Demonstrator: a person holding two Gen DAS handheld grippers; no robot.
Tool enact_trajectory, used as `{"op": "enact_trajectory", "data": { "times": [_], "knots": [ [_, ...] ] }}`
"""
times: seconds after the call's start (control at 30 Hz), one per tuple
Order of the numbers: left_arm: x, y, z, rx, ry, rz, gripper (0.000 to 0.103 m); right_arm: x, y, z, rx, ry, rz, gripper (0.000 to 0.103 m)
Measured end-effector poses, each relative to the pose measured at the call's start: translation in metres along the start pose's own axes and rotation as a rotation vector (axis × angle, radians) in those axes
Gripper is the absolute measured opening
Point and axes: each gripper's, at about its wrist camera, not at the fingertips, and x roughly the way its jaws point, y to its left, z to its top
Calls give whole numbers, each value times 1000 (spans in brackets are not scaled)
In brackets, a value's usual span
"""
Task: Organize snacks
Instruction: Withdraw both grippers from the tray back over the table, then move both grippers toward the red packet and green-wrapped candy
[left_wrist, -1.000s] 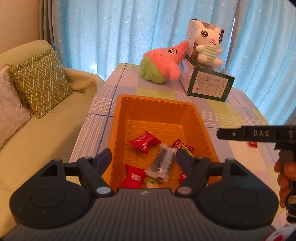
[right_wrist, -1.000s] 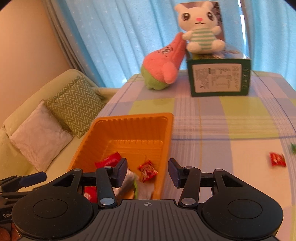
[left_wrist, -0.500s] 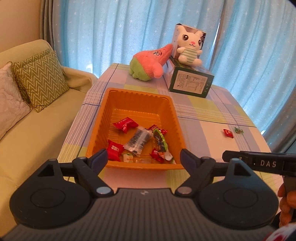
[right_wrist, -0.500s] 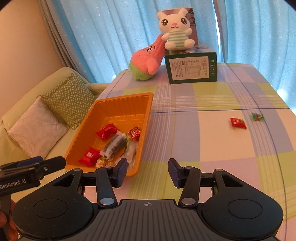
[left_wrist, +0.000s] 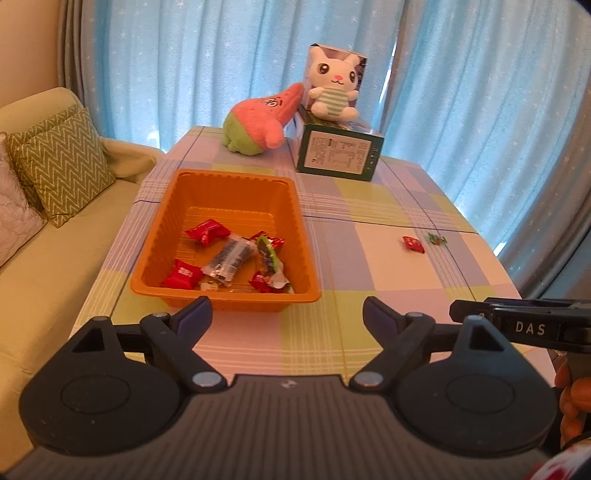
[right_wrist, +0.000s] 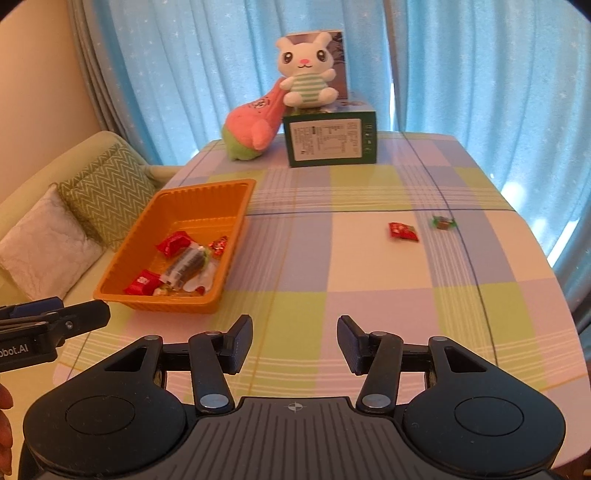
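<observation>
You have pulled both claws back from the tray (left_wrist: 225, 295); left claw (left_wrist: 286, 314) and right claw (right_wrist: 294, 341) hang released, empty. Two candies (right_wrist: 402, 231) remain loose, far ahead-right of the right claw

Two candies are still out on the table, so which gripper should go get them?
Probably the right gripper. The red candy and green candy lie on its side of the table, while the left gripper faces the orange tray. Both are open and empty.
</observation>
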Motion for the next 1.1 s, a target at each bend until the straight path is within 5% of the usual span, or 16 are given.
{"op": "enact_trajectory", "data": {
  "times": [1.1],
  "knots": [
    [53,-87,11,105,41,-116,89,-6,-105,-6,187,-20,-116,55]
  ]
}}
